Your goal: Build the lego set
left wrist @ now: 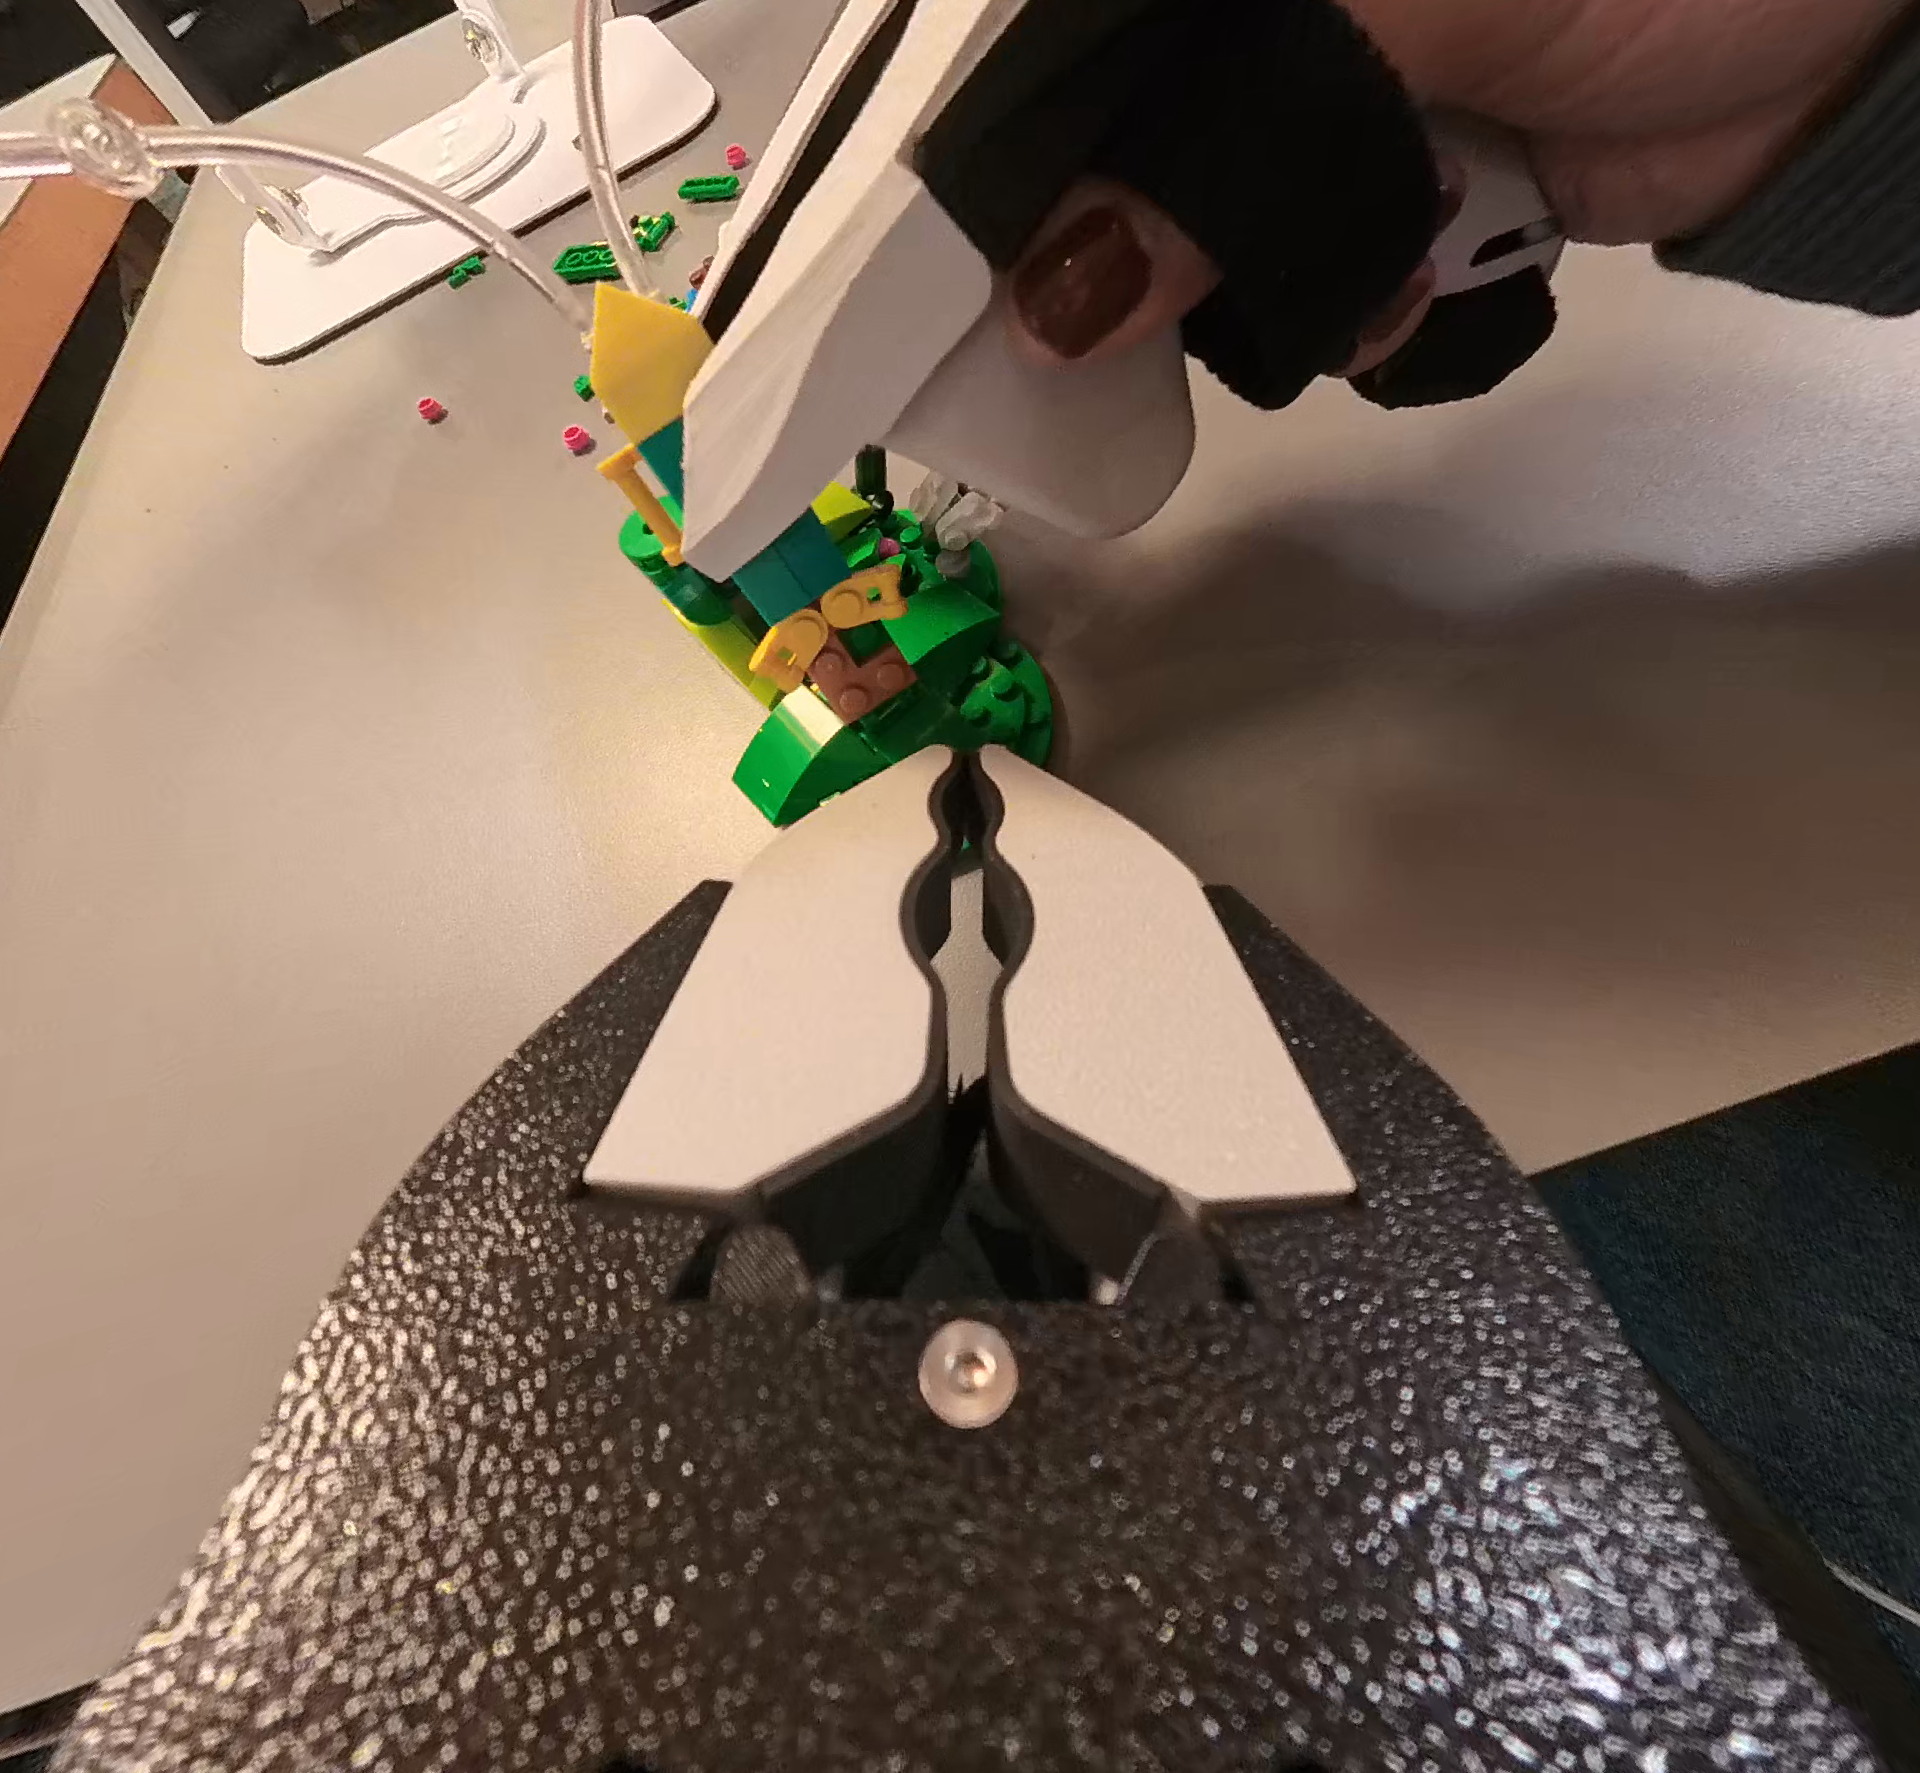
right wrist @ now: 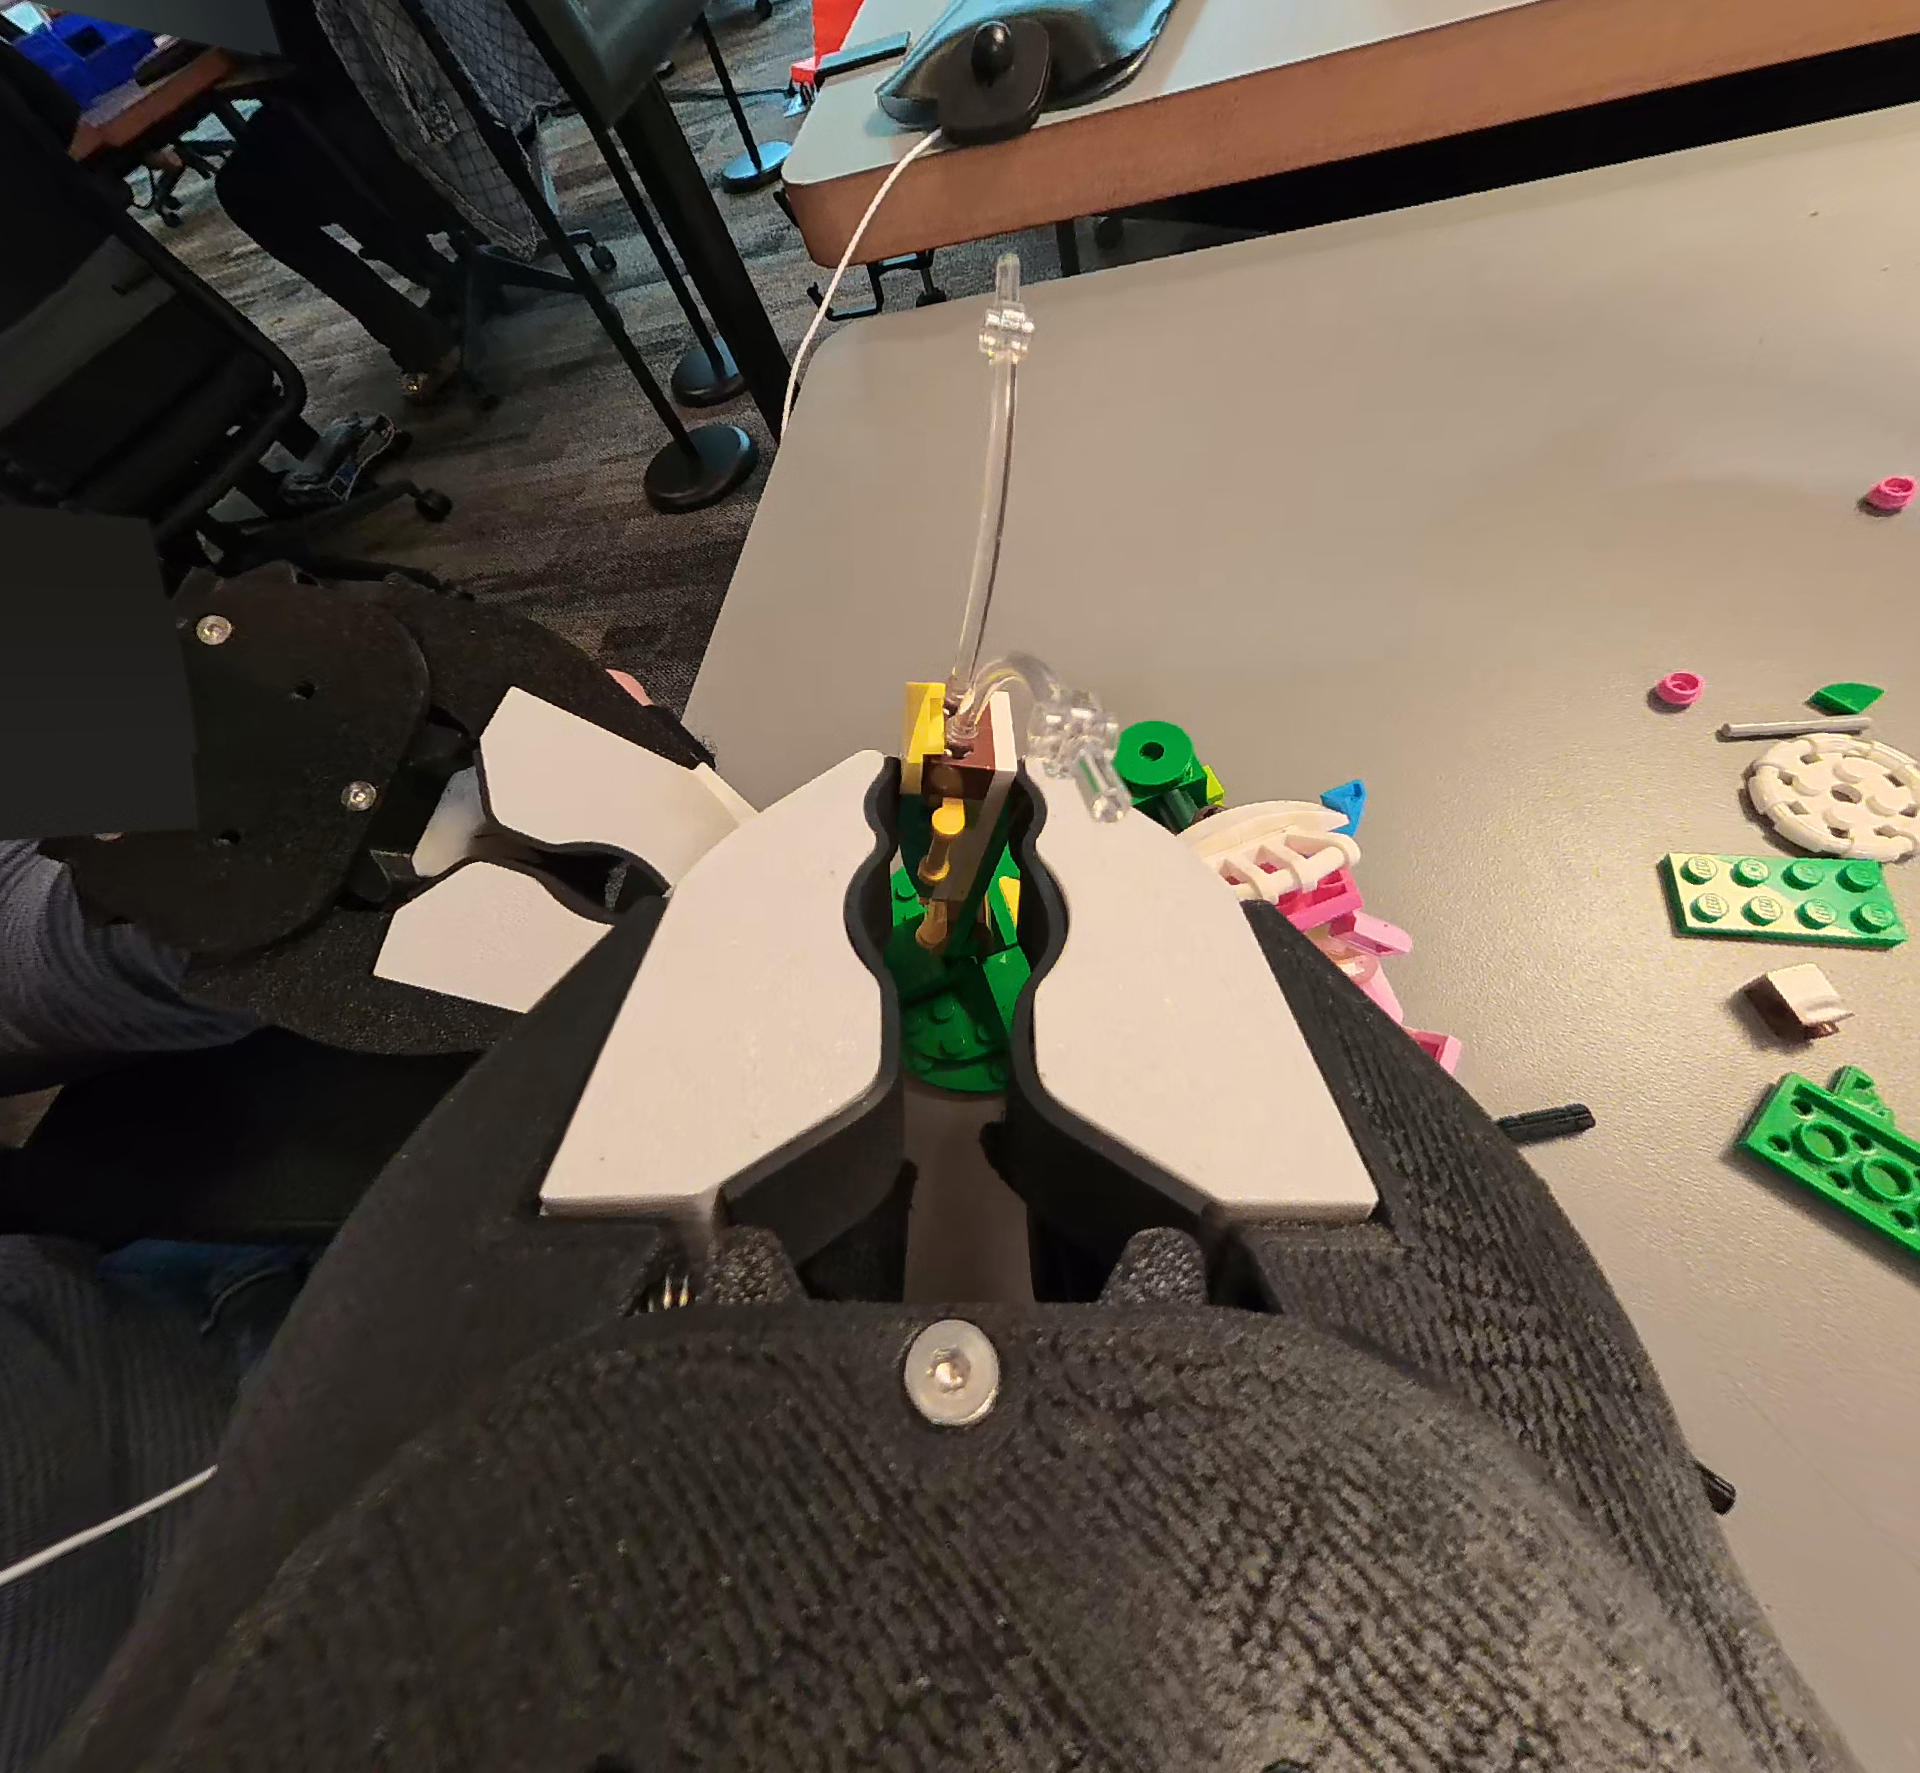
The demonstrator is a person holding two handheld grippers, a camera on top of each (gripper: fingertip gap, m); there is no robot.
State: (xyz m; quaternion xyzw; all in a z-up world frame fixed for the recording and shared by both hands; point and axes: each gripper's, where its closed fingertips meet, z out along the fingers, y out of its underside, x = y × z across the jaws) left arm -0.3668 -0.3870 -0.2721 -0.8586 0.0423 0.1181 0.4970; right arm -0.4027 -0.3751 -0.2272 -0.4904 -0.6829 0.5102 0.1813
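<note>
Lego model (left wrist: 831, 622), a small green-based build with a teal and yellow tower and clear curved rods, sits on the grey table (left wrist: 312, 736) and is held from two sides. Nearest in the left wrist view, the left gripper (left wrist: 968, 767) has its jaws drawn almost together, tips pressed at the green base's near edge; whether they pinch a thin lip of the base or just brace against it I cannot tell. Just past it, the right gripper (left wrist: 748, 518) comes down from above, its white fingers closed around the tower section, a person's hand (left wrist: 1558, 61) on the handle. The right wrist view confirms it: the right gripper (right wrist: 954, 788) clamps the yellow, brown and green stack (right wrist: 951, 850) between its jaws, with a clear rod (right wrist: 987, 497) rising from the top.

Beside the model lie a pink and white sub-build (right wrist: 1320, 892), green plates (right wrist: 1782, 897), a white round plate (right wrist: 1834, 793) and small pink studs (right wrist: 1675, 687). Farther off stands a white stand base (left wrist: 468, 196).

Step in hand, by my read: seating or adjusting the tower on the base while steadying it. Next move calls for firm downward pressure without bending the clear rods, then releasing to fetch a loose piece.
</note>
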